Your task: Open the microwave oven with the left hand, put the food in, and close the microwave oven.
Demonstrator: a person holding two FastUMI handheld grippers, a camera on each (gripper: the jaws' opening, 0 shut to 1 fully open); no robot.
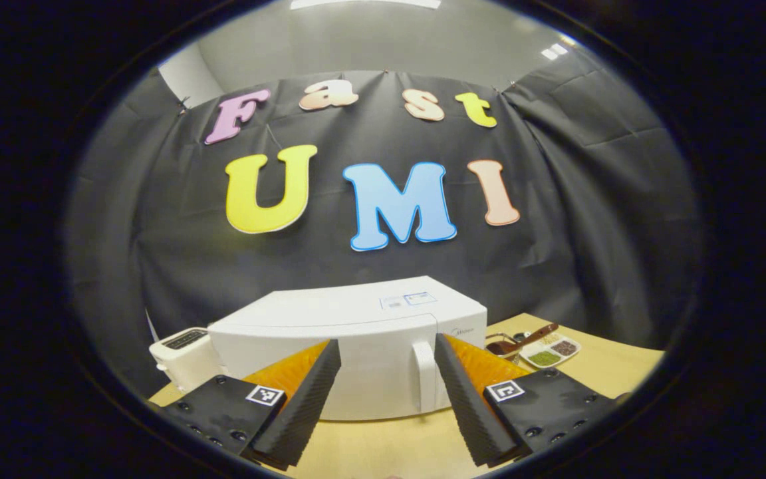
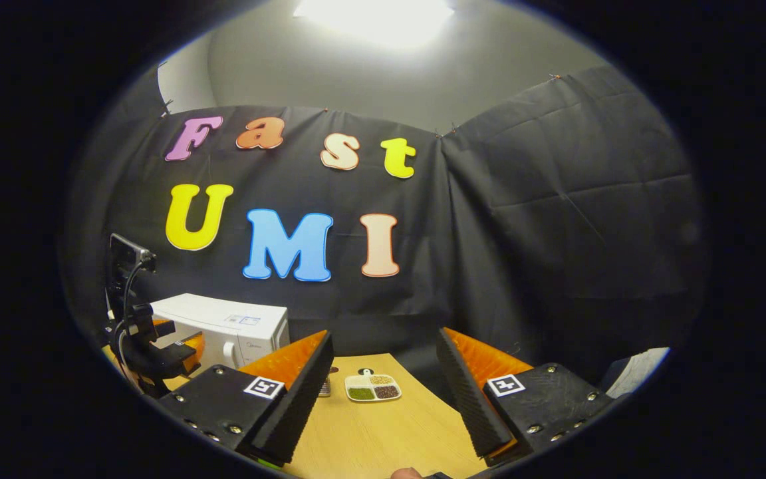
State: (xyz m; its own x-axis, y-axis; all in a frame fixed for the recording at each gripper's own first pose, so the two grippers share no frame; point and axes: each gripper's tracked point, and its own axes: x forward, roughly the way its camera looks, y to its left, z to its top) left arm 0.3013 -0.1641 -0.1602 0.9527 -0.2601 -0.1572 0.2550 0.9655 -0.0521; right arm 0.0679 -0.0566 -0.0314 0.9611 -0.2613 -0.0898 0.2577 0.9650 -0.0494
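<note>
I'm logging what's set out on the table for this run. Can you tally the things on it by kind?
Microwave oven: 1
Toaster: 1
Divided food tray: 1
Brown spoon: 1
Total: 4

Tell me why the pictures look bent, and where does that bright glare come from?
In the left gripper view the fisheye lens bows the microwave oven top into a curve, and the picture is sharp and evenly lit. In the right gripper view a ceiling light burns out to white at the top, the table stays clear, and the edges go dim.
</note>
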